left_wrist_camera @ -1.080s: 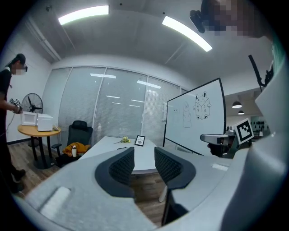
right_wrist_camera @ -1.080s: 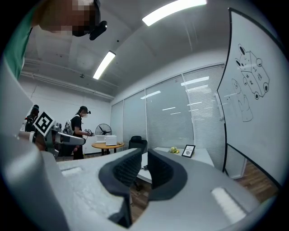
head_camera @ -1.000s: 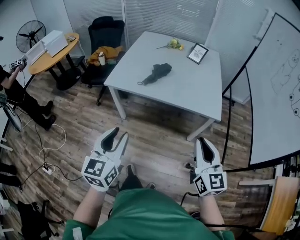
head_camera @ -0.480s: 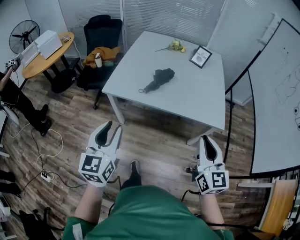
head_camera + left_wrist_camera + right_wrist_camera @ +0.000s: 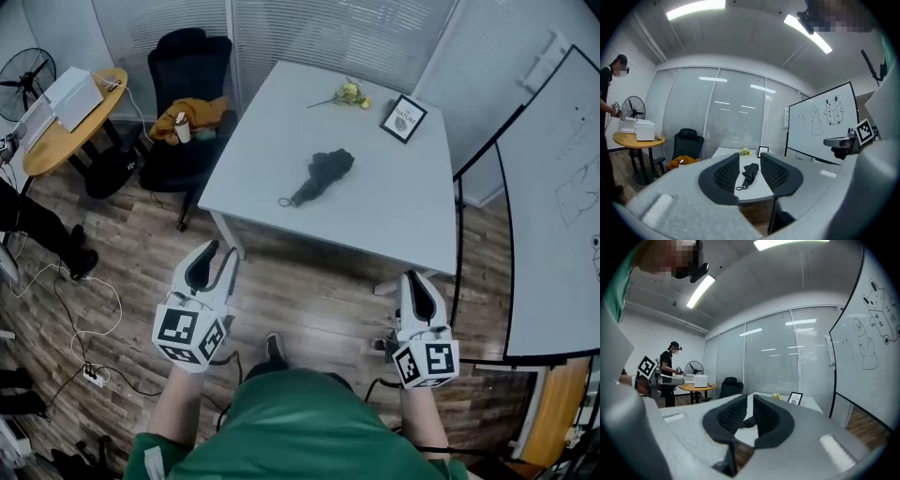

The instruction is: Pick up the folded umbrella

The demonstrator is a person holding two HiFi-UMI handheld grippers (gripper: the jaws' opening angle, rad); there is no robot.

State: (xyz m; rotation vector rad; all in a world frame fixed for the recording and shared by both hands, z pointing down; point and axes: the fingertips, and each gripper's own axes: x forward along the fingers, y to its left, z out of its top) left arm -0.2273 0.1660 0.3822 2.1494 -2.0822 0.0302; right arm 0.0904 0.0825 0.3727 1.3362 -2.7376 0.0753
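The folded black umbrella (image 5: 323, 173) lies on the white table (image 5: 272, 131), its strap loop towards the near edge. Both grippers hang over the wooden floor, short of the table and apart from the umbrella. My left gripper (image 5: 220, 251) is shut with nothing in it, and my right gripper (image 5: 415, 275) is likewise shut and empty. In the left gripper view the umbrella (image 5: 749, 172) shows far off between the jaw tips of the left gripper (image 5: 750, 157). In the right gripper view a bit of the umbrella (image 5: 747, 420) shows past the right gripper (image 5: 749, 398).
On the table's far side are a yellow flower (image 5: 350, 91) and a framed picture (image 5: 403, 118). A black chair (image 5: 187, 103) with an orange cloth stands left of the table. A whiteboard (image 5: 553, 206) stands at the right. Cables (image 5: 89, 323) trail at the left.
Both grippers and the head view have moved forward towards the table, so the umbrella sits nearer. The jaws have not changed.
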